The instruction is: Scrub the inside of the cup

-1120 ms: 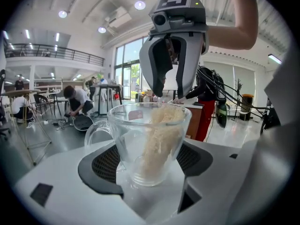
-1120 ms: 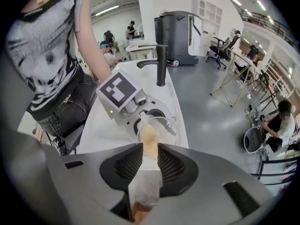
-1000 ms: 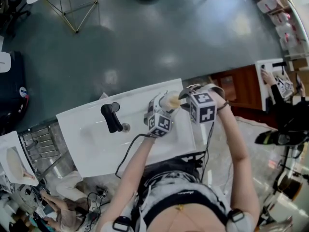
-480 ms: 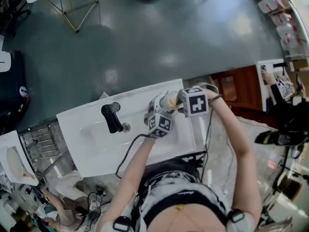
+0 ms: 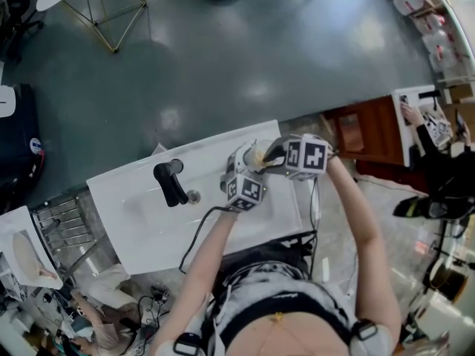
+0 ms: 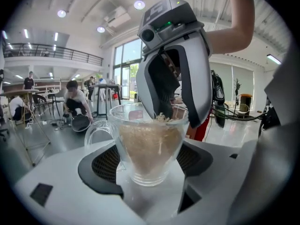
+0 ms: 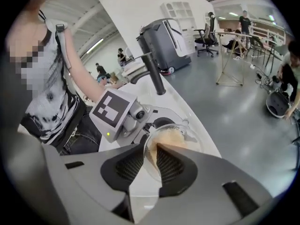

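The glass cup [image 6: 149, 175] was up in the air over the right end of the white sink [image 5: 141, 221]. It stood upright, with its handle on the left in the left gripper view. A tan, scratchy scrubber [image 6: 149, 144] filled most of the inside of the cup.

The left gripper [image 6: 149, 165] held the cup. Its two jaws were wide apart and pressed on the cup's sides, one on each side.

The right gripper [image 7: 154, 151] came down from above, and its tips went into the cup's mouth. Its jaws were closing. They were nearly together, with the scrubber pinched between the tips.

In the head view the two grippers met at the cup, the left one just below it and the right one beside it. A black tap [image 5: 171, 180] stood on the sink, to the left of the cup. A gray floor [image 5: 260, 50] lay past the sink.
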`<action>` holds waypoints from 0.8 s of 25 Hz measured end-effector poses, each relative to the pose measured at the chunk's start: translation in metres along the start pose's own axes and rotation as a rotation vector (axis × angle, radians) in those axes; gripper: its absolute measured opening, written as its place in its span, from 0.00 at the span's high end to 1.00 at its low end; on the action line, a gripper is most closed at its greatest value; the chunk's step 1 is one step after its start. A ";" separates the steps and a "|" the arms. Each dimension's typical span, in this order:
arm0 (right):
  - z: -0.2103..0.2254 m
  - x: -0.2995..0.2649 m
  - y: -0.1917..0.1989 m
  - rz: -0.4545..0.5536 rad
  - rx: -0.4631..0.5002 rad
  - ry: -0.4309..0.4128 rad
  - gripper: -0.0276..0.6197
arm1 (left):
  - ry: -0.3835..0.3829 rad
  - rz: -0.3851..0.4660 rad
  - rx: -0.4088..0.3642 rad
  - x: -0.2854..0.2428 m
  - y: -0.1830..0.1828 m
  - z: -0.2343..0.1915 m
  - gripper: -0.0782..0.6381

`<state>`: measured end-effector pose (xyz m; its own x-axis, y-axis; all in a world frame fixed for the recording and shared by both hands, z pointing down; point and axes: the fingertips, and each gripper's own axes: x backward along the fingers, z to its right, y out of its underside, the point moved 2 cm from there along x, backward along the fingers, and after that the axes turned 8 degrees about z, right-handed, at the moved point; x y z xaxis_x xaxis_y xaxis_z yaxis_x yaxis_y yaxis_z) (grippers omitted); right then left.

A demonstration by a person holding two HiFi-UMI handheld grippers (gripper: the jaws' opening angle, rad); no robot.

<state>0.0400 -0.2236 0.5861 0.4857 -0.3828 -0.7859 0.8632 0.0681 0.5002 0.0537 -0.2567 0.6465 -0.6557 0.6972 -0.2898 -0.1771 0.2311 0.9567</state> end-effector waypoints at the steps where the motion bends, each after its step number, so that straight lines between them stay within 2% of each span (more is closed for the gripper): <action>1: 0.001 0.001 0.000 0.025 -0.018 -0.001 0.83 | 0.002 0.000 -0.001 0.000 0.000 0.000 0.38; 5: 0.008 0.003 0.005 0.085 -0.053 0.007 0.82 | 0.004 -0.004 -0.002 -0.001 0.001 -0.001 0.38; 8: 0.003 0.020 -0.006 0.140 -0.028 0.055 0.82 | 0.008 -0.003 -0.001 -0.003 -0.001 0.001 0.38; 11: 0.002 0.028 -0.011 0.096 0.044 0.111 0.82 | 0.006 -0.002 -0.002 -0.002 0.000 0.001 0.38; 16: 0.003 0.012 -0.007 -0.016 0.096 0.133 0.82 | 0.006 0.003 0.004 -0.003 -0.001 0.001 0.38; 20: 0.010 0.001 -0.013 -0.044 0.073 0.145 0.87 | 0.004 0.002 0.002 -0.002 -0.001 0.000 0.38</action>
<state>0.0276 -0.2345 0.5824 0.4671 -0.2461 -0.8493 0.8742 -0.0153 0.4853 0.0553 -0.2583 0.6459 -0.6593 0.6946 -0.2880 -0.1746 0.2311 0.9571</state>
